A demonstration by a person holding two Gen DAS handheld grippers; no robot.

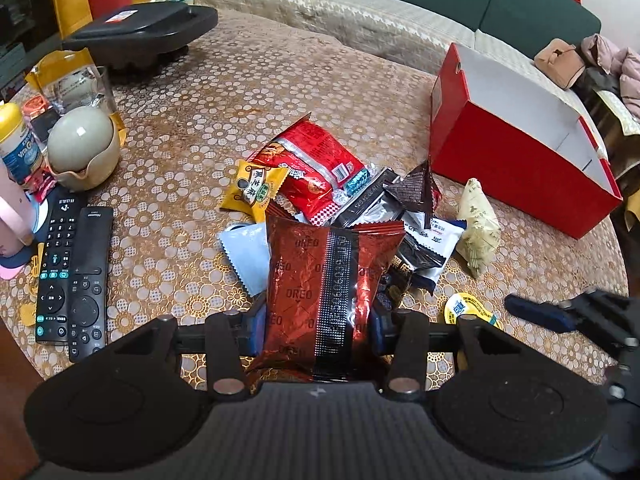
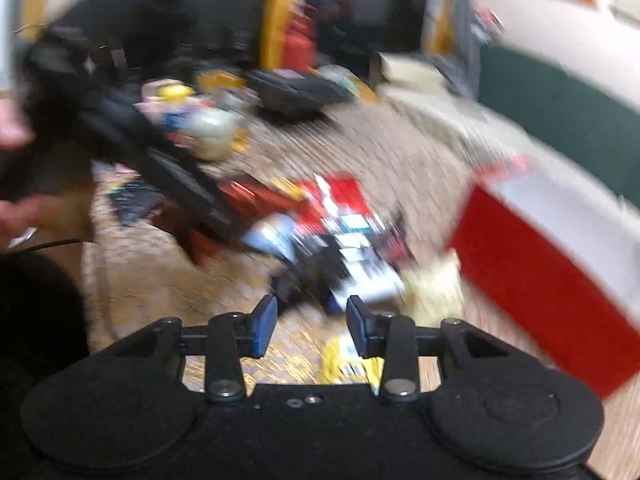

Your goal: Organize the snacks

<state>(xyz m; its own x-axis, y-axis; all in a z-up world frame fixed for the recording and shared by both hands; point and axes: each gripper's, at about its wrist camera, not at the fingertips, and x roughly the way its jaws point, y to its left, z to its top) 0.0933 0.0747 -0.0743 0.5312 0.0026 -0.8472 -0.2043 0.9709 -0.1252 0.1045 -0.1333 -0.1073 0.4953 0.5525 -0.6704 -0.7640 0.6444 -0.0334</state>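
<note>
My left gripper (image 1: 318, 320) is shut on a dark red Oreo packet (image 1: 324, 280), held just above the table. Beyond it lies a pile of snacks: a red bag (image 1: 312, 164), a yellow packet (image 1: 256, 190), black and white packets (image 1: 400, 216) and a cream packet (image 1: 478, 226). An open red box (image 1: 516, 160) with a white inside stands at the right. My right gripper (image 2: 311, 326) is open and empty above the table, near the pile (image 2: 340, 240); its view is blurred. The red box (image 2: 540, 272) is to its right. The right gripper also shows at the left wrist view's right edge (image 1: 560, 316).
Two black remotes (image 1: 74, 276) lie at the left, with a bowl holding a pale egg (image 1: 82, 148), bottles and a black lidded appliance (image 1: 140, 32) behind. A yellow-lidded cup (image 1: 466, 308) lies near the front. A sofa (image 1: 400, 12) runs behind the round table (image 1: 248, 92).
</note>
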